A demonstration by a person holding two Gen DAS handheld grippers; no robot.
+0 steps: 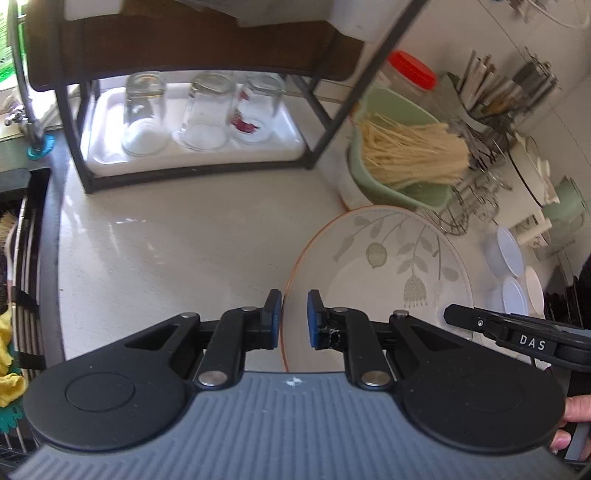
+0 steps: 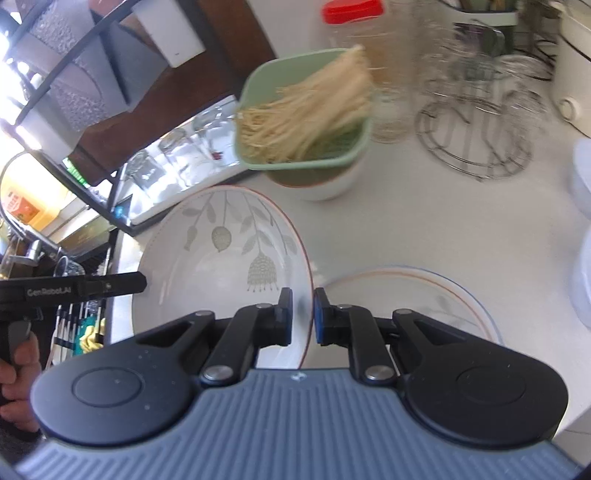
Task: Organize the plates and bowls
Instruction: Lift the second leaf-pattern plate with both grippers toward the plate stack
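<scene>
Both grippers clamp the same round ceramic plate [image 1: 384, 266], each gripper's jaws pinched on an opposite edge of its rim. The left gripper [image 1: 294, 319] grips the plate's left rim between blue rubber pads; the right gripper [image 2: 303, 317] grips the right rim the same way. The plate is glossy white with a thin orange edge line and grey leaf and flower-bell drawings, whose stems hang toward the cameras. It is held above the pale, speckled countertop [image 1: 177, 251], tilted rather than flat.

In the right wrist view, a 2nd plate [image 2: 424, 295] lies flat on the counter beneath, with orange and blue rim lines; the gripper body cuts off its near half.

Behind stand a soft-cornered green plastic basket [image 2: 295, 162] of pale, straw-like strands set in a white bowl, a red-lidded clear jar [image 2: 354, 22], and a bent-wire stand [image 2: 476, 140], all blurred. A black metal shelf frame [image 1: 325, 129] holds a white tray [image 1: 288, 122] with 3 upturned clear glasses [image 1: 203, 110]. A hand's fingers show at both views' edges.
</scene>
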